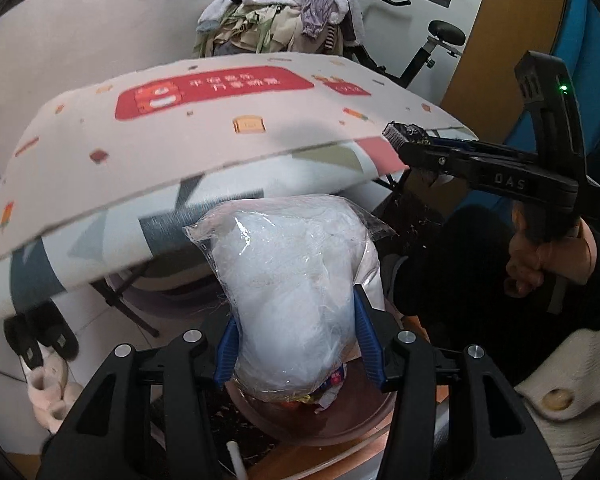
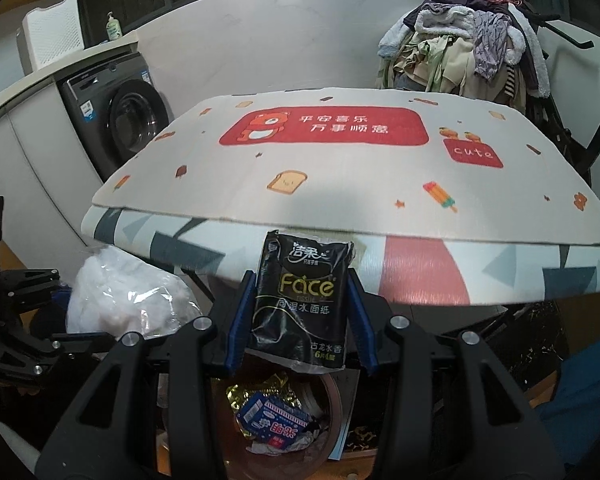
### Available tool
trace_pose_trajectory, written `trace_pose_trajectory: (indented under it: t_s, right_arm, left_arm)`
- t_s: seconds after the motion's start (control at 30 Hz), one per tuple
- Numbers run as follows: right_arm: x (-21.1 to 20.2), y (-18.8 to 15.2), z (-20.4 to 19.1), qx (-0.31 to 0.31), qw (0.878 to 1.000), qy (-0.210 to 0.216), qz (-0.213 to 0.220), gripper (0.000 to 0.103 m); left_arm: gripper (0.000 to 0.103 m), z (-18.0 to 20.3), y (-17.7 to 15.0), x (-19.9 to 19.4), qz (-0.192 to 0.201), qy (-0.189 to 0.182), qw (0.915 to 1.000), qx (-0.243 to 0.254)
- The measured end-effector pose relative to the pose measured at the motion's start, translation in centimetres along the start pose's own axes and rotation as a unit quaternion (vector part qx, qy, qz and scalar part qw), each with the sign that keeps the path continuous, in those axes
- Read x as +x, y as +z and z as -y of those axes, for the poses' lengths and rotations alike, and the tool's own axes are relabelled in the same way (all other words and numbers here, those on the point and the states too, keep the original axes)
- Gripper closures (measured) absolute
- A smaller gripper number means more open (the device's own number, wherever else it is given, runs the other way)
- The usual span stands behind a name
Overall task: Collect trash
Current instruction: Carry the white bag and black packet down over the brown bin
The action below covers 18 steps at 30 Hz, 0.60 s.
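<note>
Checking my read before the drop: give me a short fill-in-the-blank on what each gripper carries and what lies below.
1. The left gripper has its jaws shut on a clear plastic bag of ____ fluffy stuffing.
2. The right gripper holds a black tissue pack printed with the word ____.
3. Below the tissue pack, the round brown bin already holds a ____ and white wrapper.

Missing words: white; Face; blue

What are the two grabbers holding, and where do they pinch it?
The left gripper pinches a clear plastic bag of white stuffing by its lower sides. The right gripper pinches a black tissue pack by its side edges.
</note>
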State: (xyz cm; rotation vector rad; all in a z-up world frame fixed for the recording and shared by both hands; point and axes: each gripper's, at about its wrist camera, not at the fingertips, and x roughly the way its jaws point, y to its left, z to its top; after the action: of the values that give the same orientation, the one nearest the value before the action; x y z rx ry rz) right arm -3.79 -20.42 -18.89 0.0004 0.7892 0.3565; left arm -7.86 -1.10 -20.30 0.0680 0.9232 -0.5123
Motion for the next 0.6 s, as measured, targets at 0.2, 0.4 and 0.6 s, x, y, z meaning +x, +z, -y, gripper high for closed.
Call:
trace_pose_trajectory:
  t_s: [0.2,0.4,0.6]
  right_arm:
    - [0.9,-0.9,0.0,0.0,1.0,0.006,-0.009,0.057]
    - [2.5,-0.9,-0.7,-0.012,1.0,0.009,-0.024,0.057]
    - [3.1,-1.0,-1.7,-0.034,0.999,0.009,-0.031,0.057]
  left_arm:
    - [0.053,-0.5,0.5,1.2,-0.005,-0.024,0.9997,-0.007]
    - [0.053,-1.3,0.2,2.8,-0.031,-0.028,0.9988,-0.027]
    - [0.053,-1.3,0.0,3.2,-0.039,-0.034,0.9983,-0.027]
